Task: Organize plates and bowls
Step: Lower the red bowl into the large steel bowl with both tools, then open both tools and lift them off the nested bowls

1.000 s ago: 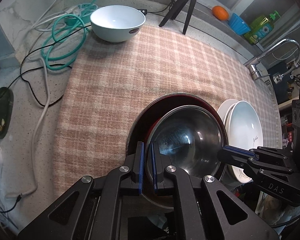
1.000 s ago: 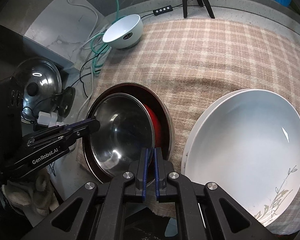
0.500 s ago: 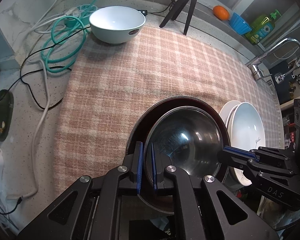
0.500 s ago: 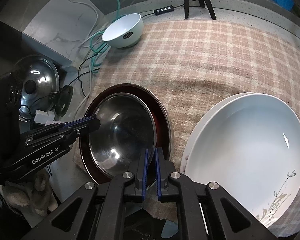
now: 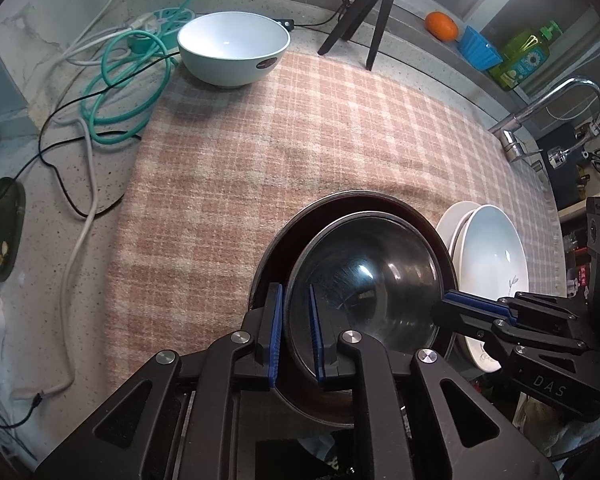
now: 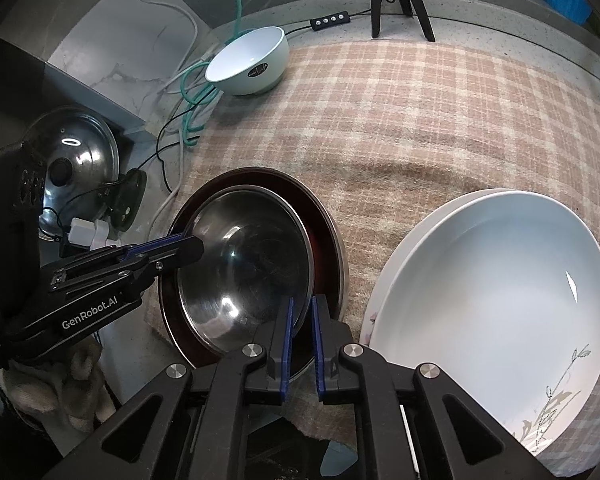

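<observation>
Both grippers point steeply down, the left gripper [image 5: 295, 334] and the right gripper [image 6: 301, 344] facing each other from opposite sides, each with its blue-padded jaws opening, a narrow gap showing between the pads and a thin rim standing in that gap.

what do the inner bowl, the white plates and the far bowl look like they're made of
Inner bowl: likely stainless steel, with mirror-like reflections and fine scratches.
White plates: probably glazed ceramic or porcelain, glossy white with a sharp highlight and a printed plant motif.
Far bowl: smooth pale shell with a sticker; could be ceramic or melamine, hard to tell.
</observation>
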`<act>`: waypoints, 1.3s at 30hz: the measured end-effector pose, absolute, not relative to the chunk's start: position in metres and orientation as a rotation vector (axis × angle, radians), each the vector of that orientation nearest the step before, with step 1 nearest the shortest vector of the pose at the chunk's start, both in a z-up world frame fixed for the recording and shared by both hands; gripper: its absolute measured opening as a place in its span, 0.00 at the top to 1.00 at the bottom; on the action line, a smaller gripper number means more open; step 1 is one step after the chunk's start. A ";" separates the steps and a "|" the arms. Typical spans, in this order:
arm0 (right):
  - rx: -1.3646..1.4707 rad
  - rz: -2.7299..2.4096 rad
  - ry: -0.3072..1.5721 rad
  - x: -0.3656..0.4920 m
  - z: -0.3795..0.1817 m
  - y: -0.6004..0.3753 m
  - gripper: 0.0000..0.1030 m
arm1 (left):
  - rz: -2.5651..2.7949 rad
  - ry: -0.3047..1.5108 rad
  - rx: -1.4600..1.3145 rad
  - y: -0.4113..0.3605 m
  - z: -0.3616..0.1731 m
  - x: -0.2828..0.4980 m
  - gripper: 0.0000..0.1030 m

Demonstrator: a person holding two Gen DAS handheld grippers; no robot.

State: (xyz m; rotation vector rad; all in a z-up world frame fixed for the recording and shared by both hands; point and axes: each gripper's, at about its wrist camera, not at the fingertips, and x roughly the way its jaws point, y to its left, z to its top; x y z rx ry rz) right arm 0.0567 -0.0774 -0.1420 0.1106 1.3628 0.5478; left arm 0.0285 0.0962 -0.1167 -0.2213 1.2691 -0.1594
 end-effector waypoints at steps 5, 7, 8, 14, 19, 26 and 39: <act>0.099 0.550 1.336 0.055 -0.134 -0.077 0.84 | -0.159 1.243 -0.219 0.098 -0.108 0.027 0.88; 0.100 0.560 1.321 0.054 -0.127 -0.077 0.84 | -0.162 1.233 -0.218 0.098 -0.104 0.027 0.88; 0.099 0.560 1.316 0.053 -0.125 -0.077 0.84 | -0.161 1.227 -0.215 0.099 -0.102 0.027 0.88; 0.113 0.567 1.280 0.056 -0.109 -0.080 0.84 | -0.158 1.197 -0.223 0.105 -0.091 0.028 0.88; 0.136 0.570 1.247 0.063 -0.095 -0.083 0.81 | -0.142 1.171 -0.240 0.116 -0.082 0.033 0.88; 0.165 0.596 1.193 0.084 -0.067 -0.078 0.76 | -0.108 1.137 -0.282 0.139 -0.069 0.044 0.84; 0.202 0.612 1.138 0.142 -0.047 -0.054 0.76 | -0.066 1.088 -0.356 0.181 -0.053 0.081 0.84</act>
